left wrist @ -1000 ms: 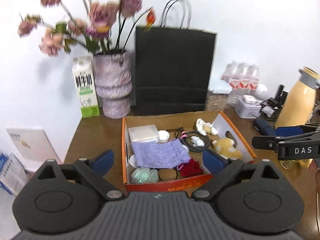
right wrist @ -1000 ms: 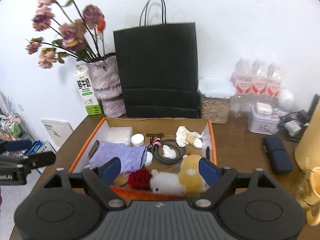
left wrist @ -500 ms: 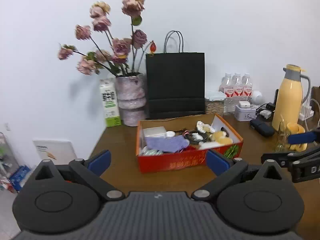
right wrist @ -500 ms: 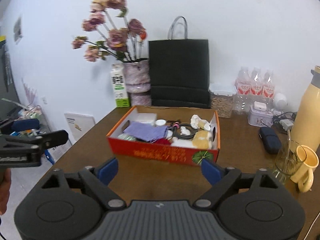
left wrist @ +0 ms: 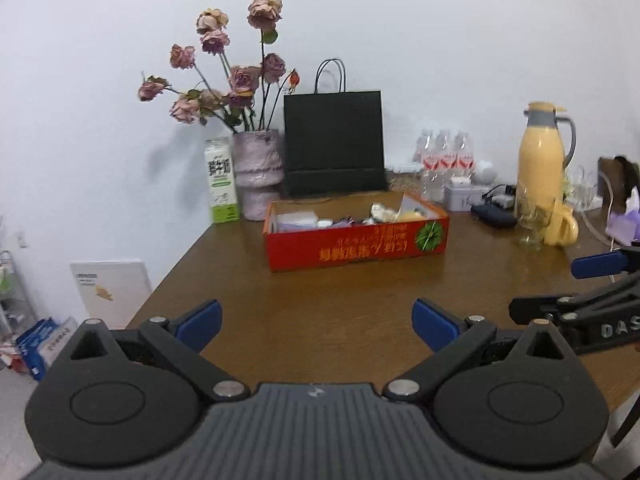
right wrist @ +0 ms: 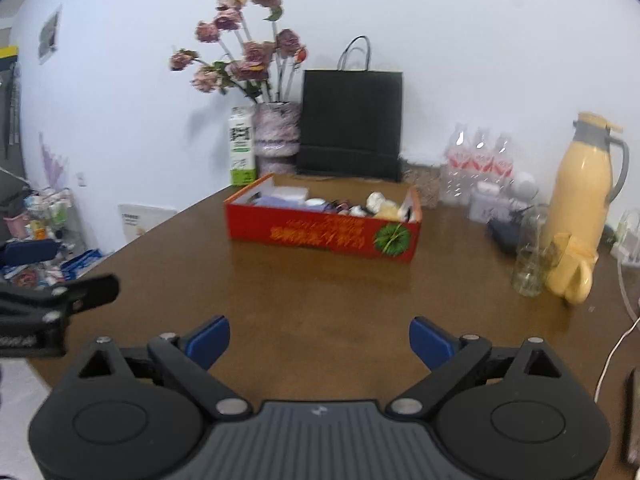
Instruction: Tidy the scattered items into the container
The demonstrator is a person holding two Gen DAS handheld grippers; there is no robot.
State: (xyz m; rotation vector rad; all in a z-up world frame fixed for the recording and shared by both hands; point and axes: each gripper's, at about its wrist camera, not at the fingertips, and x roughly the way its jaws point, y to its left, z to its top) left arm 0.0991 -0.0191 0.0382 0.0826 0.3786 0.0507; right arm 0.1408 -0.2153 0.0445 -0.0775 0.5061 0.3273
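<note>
The red cardboard box (left wrist: 356,246) (right wrist: 320,236) stands far back on the brown table (left wrist: 320,300). It holds a purple cloth (right wrist: 276,200), a yellowish plush (right wrist: 384,210) and small white items. My left gripper (left wrist: 316,320) hovers open over bare tabletop well in front of the box, nothing between its blue pads. My right gripper (right wrist: 320,336) is likewise open and empty, back from the box. Each gripper shows at the edge of the other's view: the right gripper (left wrist: 560,288) at the right, the left gripper (right wrist: 72,270) at the left.
Behind the box stand a vase of dried roses (left wrist: 256,172), a milk carton (left wrist: 220,186) and a black paper bag (left wrist: 334,144). At the right are water bottles (left wrist: 444,156), a yellow jug (left wrist: 540,160), a glass (right wrist: 530,256), a yellow mug (right wrist: 572,276) and a dark case (left wrist: 492,216).
Both grippers have drawn back from above the box toward the table's near edge and sunk lower. The box now looks small and distant, seen from its front side.
</note>
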